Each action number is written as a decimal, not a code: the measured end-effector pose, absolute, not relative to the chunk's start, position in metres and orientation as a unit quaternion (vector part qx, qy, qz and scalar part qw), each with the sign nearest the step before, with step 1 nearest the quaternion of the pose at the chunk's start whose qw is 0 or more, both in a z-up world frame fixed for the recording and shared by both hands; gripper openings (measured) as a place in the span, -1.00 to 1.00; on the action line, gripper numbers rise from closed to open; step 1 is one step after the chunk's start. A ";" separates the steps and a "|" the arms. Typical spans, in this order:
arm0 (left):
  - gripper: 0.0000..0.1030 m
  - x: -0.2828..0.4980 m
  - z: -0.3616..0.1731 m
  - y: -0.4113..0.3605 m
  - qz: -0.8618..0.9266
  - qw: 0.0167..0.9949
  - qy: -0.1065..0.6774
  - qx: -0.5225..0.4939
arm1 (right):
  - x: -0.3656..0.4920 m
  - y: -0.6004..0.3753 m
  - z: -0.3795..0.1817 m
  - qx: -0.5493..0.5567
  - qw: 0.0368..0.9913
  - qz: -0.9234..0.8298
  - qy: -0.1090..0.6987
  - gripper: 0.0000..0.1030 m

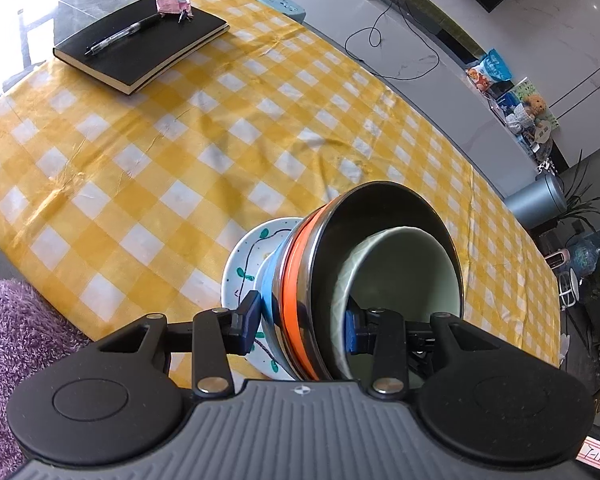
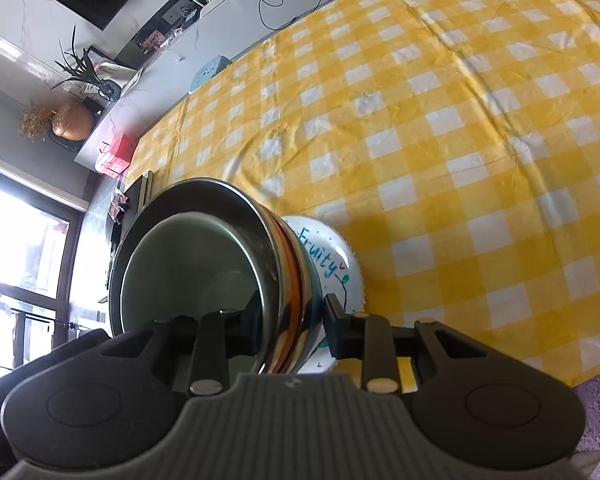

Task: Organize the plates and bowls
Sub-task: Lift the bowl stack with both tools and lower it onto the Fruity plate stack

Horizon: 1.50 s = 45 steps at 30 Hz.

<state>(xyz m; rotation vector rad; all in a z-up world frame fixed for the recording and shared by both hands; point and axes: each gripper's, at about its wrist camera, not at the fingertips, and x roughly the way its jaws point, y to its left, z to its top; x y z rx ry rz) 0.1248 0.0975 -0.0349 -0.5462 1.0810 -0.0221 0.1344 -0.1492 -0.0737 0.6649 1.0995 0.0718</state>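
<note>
A stack of nested bowls stands on a white painted plate (image 1: 244, 264) on the yellow checked table. The outer steel bowl (image 1: 384, 204) has an orange band, a blue-banded bowl sits under it, and a pale green bowl (image 1: 404, 268) lies inside. My left gripper (image 1: 300, 326) is shut on the rims of the bowl stack, one finger outside, one inside the green bowl. In the right wrist view my right gripper (image 2: 292, 320) is shut on the opposite rims of the stack (image 2: 204, 248), above the plate (image 2: 332, 256), which reads "Fruity".
A black notebook (image 1: 140, 40) with a pen and a small packet lies at the far left of the tablecloth (image 1: 180, 152). A purple fluffy seat (image 1: 16, 340) is at the near edge. A grey counter with cables runs behind the table.
</note>
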 end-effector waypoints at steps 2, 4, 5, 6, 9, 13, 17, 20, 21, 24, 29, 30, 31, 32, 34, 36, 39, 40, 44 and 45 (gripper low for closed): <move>-0.13 0.127 -0.038 0.099 -0.008 0.820 0.510 -0.259 | 0.137 -0.147 -0.076 0.307 0.798 0.031 0.518 -0.43; -0.13 0.128 -0.040 0.100 -0.006 0.819 0.511 -0.260 | 0.141 -0.145 -0.078 0.303 0.796 0.030 0.524 -0.43; -0.13 0.129 -0.041 0.101 -0.005 0.818 0.512 -0.262 | 0.144 -0.144 -0.080 0.302 0.795 0.029 0.526 -0.43; -0.13 0.130 -0.042 0.102 -0.004 0.816 0.514 -0.265 | 0.145 -0.143 -0.082 0.302 0.793 0.027 0.528 -0.43; -0.13 0.132 -0.046 0.105 -0.006 0.812 0.516 -0.273 | 0.147 -0.142 -0.084 0.300 0.793 0.025 0.530 -0.42; -0.13 0.134 -0.049 0.107 -0.007 0.810 0.516 -0.279 | 0.150 -0.140 -0.082 0.291 0.797 0.025 0.528 -0.41; -0.17 0.136 -0.052 0.109 -0.005 0.811 0.514 -0.280 | 0.152 -0.140 -0.082 0.294 0.798 0.030 0.524 -0.36; -0.18 0.138 -0.053 0.111 -0.005 0.810 0.512 -0.286 | 0.153 -0.140 -0.082 0.300 0.801 0.034 0.518 -0.25; -0.18 0.138 -0.053 0.111 -0.005 0.810 0.512 -0.286 | 0.154 -0.140 -0.082 0.301 0.801 0.035 0.516 -0.22; -0.17 0.139 -0.054 0.111 -0.004 0.810 0.511 -0.288 | 0.155 -0.140 -0.083 0.306 0.801 0.037 0.513 -0.17; -0.15 0.140 -0.054 0.110 -0.004 0.811 0.510 -0.289 | 0.155 -0.143 -0.085 0.316 0.799 0.039 0.510 -0.15; -0.15 0.140 -0.054 0.110 -0.004 0.811 0.509 -0.288 | 0.155 -0.143 -0.085 0.317 0.799 0.040 0.510 -0.15; -0.15 0.140 -0.054 0.110 -0.004 0.811 0.509 -0.288 | 0.155 -0.144 -0.085 0.318 0.799 0.041 0.509 -0.14; -0.13 0.140 -0.054 0.110 -0.005 0.811 0.510 -0.288 | 0.155 -0.144 -0.085 0.318 0.799 0.041 0.509 -0.14; -0.03 0.141 -0.054 0.110 -0.010 0.810 0.509 -0.290 | 0.155 -0.144 -0.084 0.316 0.802 0.040 0.505 -0.09; 0.01 0.142 -0.054 0.111 -0.012 0.811 0.507 -0.293 | 0.153 -0.145 -0.081 0.311 0.808 0.038 0.498 -0.05; 0.12 0.141 -0.052 0.111 -0.012 0.814 0.502 -0.292 | 0.151 -0.147 -0.077 0.309 0.813 0.036 0.492 0.04; 0.14 0.140 -0.050 0.111 -0.012 0.817 0.498 -0.290 | 0.150 -0.149 -0.076 0.310 0.814 0.036 0.490 0.05; 0.19 0.135 -0.040 0.111 -0.006 0.831 0.484 -0.275 | 0.144 -0.154 -0.071 0.309 0.821 0.036 0.479 0.13; 0.21 0.134 -0.037 0.110 -0.005 0.836 0.478 -0.269 | 0.141 -0.155 -0.069 0.309 0.823 0.037 0.475 0.13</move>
